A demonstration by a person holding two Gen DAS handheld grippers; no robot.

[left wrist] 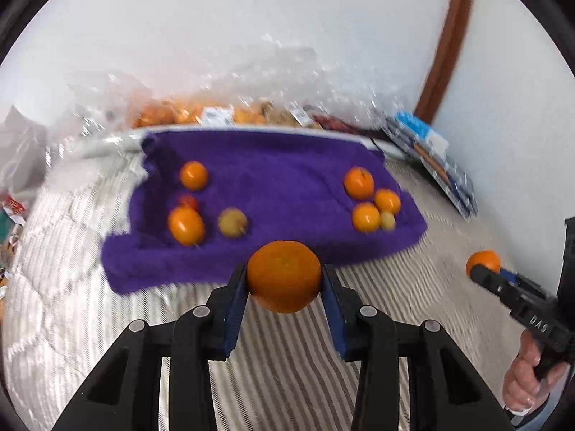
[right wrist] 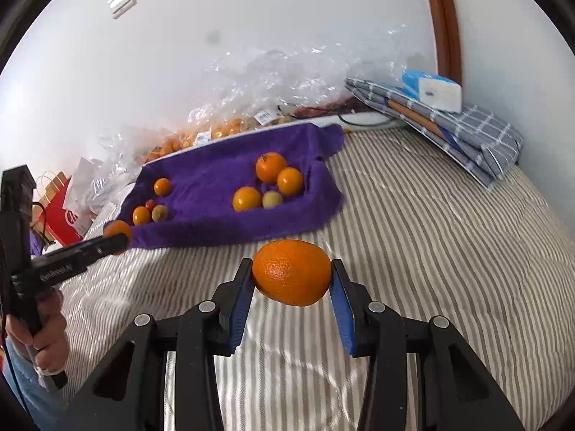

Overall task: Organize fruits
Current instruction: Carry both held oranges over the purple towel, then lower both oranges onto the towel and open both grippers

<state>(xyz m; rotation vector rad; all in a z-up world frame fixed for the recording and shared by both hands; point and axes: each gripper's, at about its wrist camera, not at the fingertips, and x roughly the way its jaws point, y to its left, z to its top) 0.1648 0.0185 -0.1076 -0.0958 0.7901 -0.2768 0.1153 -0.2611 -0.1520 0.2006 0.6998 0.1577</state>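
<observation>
My left gripper [left wrist: 284, 280] is shut on an orange [left wrist: 284, 276], held above the striped bed just in front of the purple towel [left wrist: 273, 165]. My right gripper [right wrist: 291, 276] is shut on another orange [right wrist: 291, 273], also in front of the towel [right wrist: 222, 176]. On the towel lie two groups of fruit: several oranges with a pale fruit on the right [right wrist: 267, 183], and two oranges, a small red fruit and a pale fruit on the left [right wrist: 151, 208]. Each gripper with its orange shows in the other's view: the right one [left wrist: 483, 264] and the left one [right wrist: 116, 231].
The striped bed cover [right wrist: 413, 251] spreads all around. Clear plastic bags of fruit [right wrist: 222, 125] lie behind the towel by the white wall. A folded checked cloth with a blue-white box [right wrist: 438, 89] sits at the back right. A red bag [right wrist: 61, 212] stands at the left.
</observation>
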